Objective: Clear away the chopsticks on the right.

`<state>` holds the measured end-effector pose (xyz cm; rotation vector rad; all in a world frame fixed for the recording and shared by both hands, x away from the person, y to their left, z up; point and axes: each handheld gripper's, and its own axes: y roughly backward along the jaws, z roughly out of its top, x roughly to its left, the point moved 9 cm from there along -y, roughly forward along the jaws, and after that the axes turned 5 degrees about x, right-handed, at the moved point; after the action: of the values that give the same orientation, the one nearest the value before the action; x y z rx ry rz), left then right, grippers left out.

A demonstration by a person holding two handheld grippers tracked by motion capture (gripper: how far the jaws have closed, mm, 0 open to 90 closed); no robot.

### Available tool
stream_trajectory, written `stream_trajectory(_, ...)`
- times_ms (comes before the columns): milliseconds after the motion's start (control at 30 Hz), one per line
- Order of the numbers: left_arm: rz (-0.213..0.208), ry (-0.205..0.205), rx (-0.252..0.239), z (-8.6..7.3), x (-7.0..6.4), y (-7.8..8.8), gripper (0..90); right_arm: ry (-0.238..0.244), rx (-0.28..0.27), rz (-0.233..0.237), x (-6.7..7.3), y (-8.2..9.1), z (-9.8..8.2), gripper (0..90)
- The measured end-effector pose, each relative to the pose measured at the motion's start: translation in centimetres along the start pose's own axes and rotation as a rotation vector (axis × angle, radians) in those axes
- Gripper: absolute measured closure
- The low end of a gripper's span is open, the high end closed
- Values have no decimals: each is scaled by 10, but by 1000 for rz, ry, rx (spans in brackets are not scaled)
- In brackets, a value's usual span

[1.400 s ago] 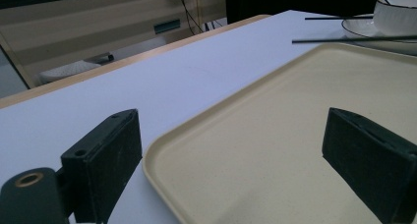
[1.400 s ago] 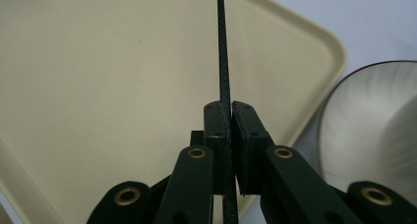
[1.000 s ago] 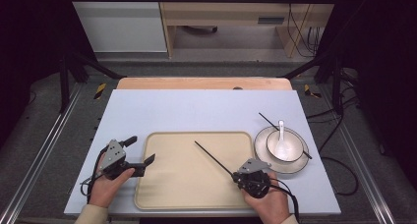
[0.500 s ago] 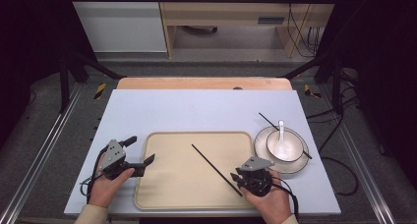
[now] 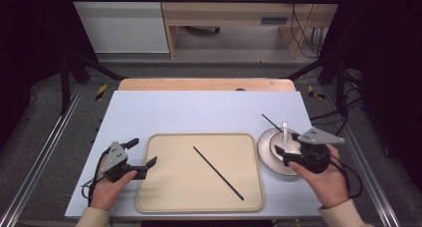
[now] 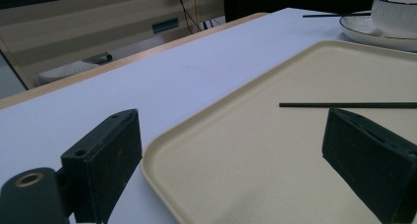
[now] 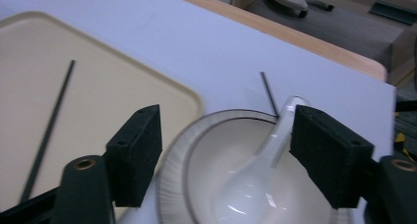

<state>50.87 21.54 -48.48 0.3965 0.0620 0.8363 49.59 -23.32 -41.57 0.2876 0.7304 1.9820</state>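
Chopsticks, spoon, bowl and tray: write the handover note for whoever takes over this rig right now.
Right tongs: jaws have just been opening, nothing between them, above the bowl.
Left tongs: open, empty, at the tray's left edge.
Things: one black chopstick lies loose on the tray. The second chopstick rests at the far side of the plate under the bowl. White spoon sits in the bowl.
Done: first chopstick moved to the tray.
Left, probably: second chopstick, then perhaps spoon and bowl.
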Motion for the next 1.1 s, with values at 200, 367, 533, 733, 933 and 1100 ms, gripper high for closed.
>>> stream_trajectory(200,0,-4,10,-2,1,0,76,-55,1,-63,-60,18,-7,285)
stream_trajectory(367,2,-6,7,-1,0,0,76,-64,27,-91,-97,19,-32,498)
stream_trajectory(533,-1,-4,19,-3,0,-3,76,-88,86,-87,-114,10,-68,644)
stream_trajectory(733,-10,-15,28,-4,-4,-5,76,-77,128,-31,-108,-9,-89,698)
stream_trajectory(933,-6,-9,27,-4,-2,-4,76,-62,144,-5,-100,-19,-95,702)
stream_trajectory(1100,-8,-14,27,-4,-3,-5,76,-47,152,12,-94,-26,-94,701)
